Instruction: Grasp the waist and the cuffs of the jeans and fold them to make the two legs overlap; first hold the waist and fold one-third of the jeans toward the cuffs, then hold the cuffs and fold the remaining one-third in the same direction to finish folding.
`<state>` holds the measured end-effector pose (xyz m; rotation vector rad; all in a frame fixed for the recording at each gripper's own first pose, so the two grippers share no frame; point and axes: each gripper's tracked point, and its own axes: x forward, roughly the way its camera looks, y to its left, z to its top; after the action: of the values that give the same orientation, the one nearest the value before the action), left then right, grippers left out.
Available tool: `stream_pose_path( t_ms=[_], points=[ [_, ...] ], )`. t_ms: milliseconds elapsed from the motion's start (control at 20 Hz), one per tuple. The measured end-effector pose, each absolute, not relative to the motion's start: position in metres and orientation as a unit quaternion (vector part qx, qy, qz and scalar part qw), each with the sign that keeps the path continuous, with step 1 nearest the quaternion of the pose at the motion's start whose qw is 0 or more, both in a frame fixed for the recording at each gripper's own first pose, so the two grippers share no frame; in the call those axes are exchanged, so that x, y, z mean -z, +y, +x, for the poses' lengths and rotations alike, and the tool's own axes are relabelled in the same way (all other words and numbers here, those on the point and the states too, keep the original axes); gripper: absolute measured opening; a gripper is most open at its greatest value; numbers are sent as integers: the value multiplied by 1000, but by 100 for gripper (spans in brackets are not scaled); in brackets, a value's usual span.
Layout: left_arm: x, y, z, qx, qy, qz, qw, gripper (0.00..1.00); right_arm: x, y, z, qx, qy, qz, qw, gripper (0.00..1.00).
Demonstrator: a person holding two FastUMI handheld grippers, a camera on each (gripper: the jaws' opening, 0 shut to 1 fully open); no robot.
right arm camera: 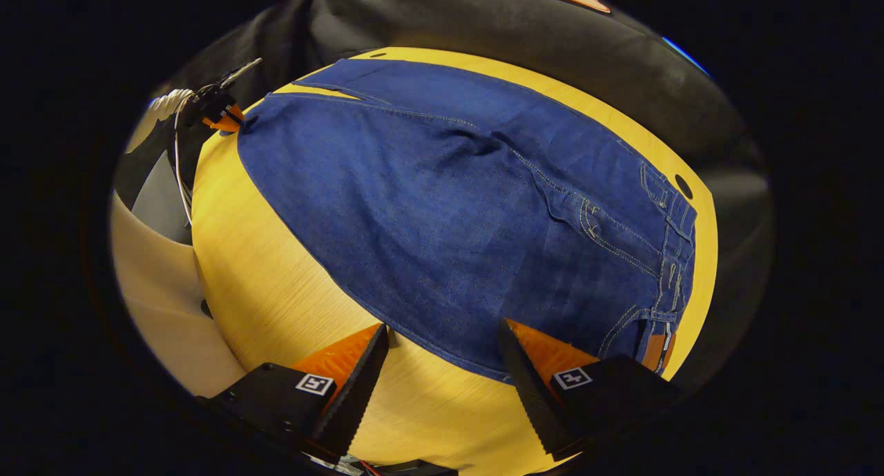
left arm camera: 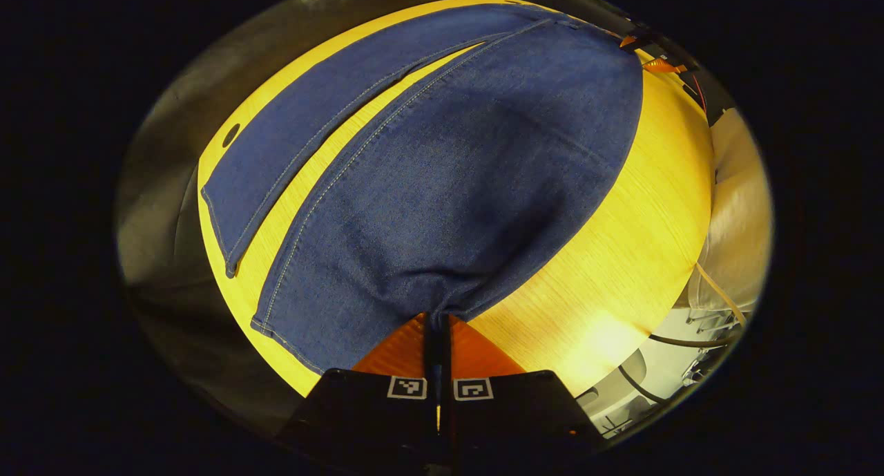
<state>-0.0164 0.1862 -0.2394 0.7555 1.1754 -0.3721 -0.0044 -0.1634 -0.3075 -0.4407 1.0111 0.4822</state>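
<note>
Blue jeans [left arm camera: 449,172] lie flat on a yellow wooden table [left arm camera: 621,255], legs slightly apart. My left gripper [left arm camera: 438,318] is shut on the near leg's edge by the cuff, and the denim bunches between its fingers. The far leg [left arm camera: 297,137] lies to the left. In the right gripper view the jeans [right arm camera: 449,206] spread out ahead, with the waistband [right arm camera: 670,255] at the right. My right gripper [right arm camera: 442,348] stands open at the near side edge of the jeans close to the waist, one fingertip [right arm camera: 507,334] over the denim. The left gripper [right arm camera: 231,122] shows far off at the cuff corner.
A person's pale clothing [right arm camera: 159,310] stands along the table's near side. Cables [left arm camera: 690,338] hang past the table's edge. A small dark hole [right arm camera: 683,186] is in the tabletop beyond the waistband. Black cloth closes off the far side.
</note>
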Motion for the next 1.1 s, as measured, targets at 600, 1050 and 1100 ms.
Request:
stream_pose_path(
  t_ms=[600, 1050, 1100],
  points=[
    [238, 183, -12, 153, 540, 318, 764, 0, 299, -175, 18, -200, 464, -229, 832, 7],
    [233, 188, -10, 43, 463, 231, 855, 0, 291, -177, 18, -84, 449, -118, 882, 1],
    [233, 187, -7, 27, 454, 210, 865, 0, 290, -178, 18, -72, 442, -106, 888, 4]
  ],
)
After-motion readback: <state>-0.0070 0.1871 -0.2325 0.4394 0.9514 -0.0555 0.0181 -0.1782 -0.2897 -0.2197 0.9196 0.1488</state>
